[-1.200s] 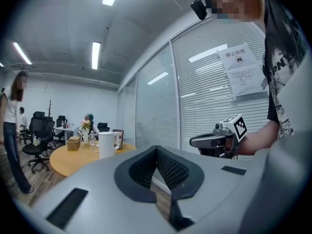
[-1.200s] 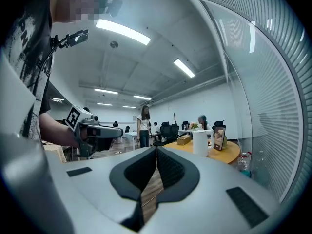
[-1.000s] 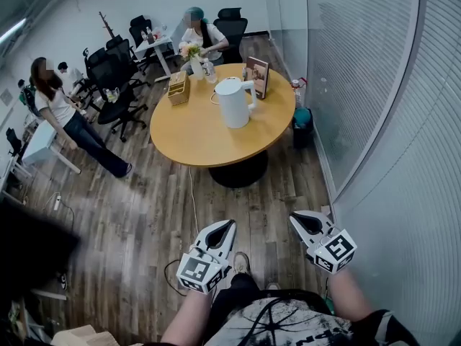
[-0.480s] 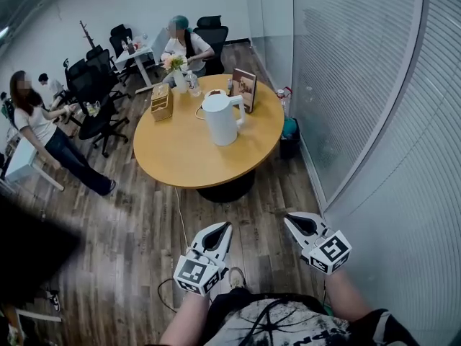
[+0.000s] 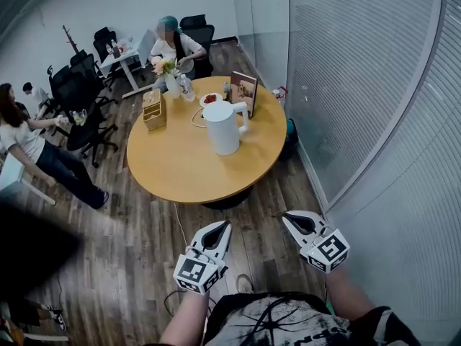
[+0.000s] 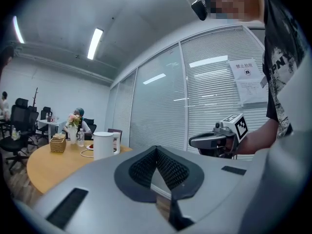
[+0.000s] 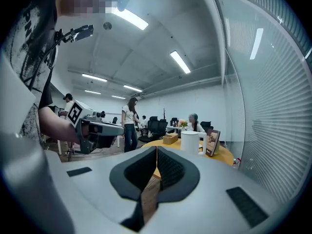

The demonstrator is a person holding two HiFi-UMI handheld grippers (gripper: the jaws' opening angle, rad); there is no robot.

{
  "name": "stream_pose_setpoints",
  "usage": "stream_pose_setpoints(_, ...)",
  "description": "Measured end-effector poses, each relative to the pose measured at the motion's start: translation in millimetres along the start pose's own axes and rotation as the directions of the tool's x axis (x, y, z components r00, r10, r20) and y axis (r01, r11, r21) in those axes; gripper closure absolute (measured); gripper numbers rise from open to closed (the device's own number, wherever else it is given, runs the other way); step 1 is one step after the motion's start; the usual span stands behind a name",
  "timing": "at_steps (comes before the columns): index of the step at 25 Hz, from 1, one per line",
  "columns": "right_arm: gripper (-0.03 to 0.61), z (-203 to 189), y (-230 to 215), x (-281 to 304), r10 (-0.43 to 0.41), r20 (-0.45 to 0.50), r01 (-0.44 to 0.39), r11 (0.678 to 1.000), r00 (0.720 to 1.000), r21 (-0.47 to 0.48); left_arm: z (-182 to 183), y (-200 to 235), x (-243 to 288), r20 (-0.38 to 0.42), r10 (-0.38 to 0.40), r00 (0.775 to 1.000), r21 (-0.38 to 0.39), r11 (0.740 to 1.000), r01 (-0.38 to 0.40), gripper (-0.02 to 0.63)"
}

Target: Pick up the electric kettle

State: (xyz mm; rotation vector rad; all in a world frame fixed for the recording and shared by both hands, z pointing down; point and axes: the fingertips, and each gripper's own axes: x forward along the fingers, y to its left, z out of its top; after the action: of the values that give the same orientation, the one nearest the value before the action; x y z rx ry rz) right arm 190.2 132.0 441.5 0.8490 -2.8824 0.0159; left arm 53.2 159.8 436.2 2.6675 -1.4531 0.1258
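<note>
The white smooth plastic electric kettle (image 5: 222, 127) stands toward the far edge of the round wooden tabletop (image 5: 180, 175), well apart from the left hand-held gripper (image 5: 218, 228) and right hand-held gripper (image 5: 293, 219), both pressed together empty; rigid, likely slippery, heavy if filled, it is best taken by its side handle (image 5: 245, 118).

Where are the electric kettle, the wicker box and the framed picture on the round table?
electric kettle (image 5: 222, 130), head view, middle of its white body.
wicker box (image 5: 153, 111), head view, middle of the box.
framed picture (image 5: 243, 93), head view, centre of its front face.
</note>
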Motion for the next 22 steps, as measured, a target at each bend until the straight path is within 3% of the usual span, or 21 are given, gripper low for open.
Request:
stream_pose_setpoints(8,0.558,7.2,3.4,57.7,-0.060,-0.022,0.059,0.998,0.998,-0.020,-2.8,63.2,-1.5,-0.007,-0.049,0.999,-0.013,0.999,0.049,0.612)
stream_pose_setpoints(22,0.558,13.3,8.4,104.4,-0.110,-0.064,0.107,0.993,0.992,-0.043,-10.8,108.2,-6.3,-0.005,-0.105,0.994,-0.022,0.994,0.105,0.612)
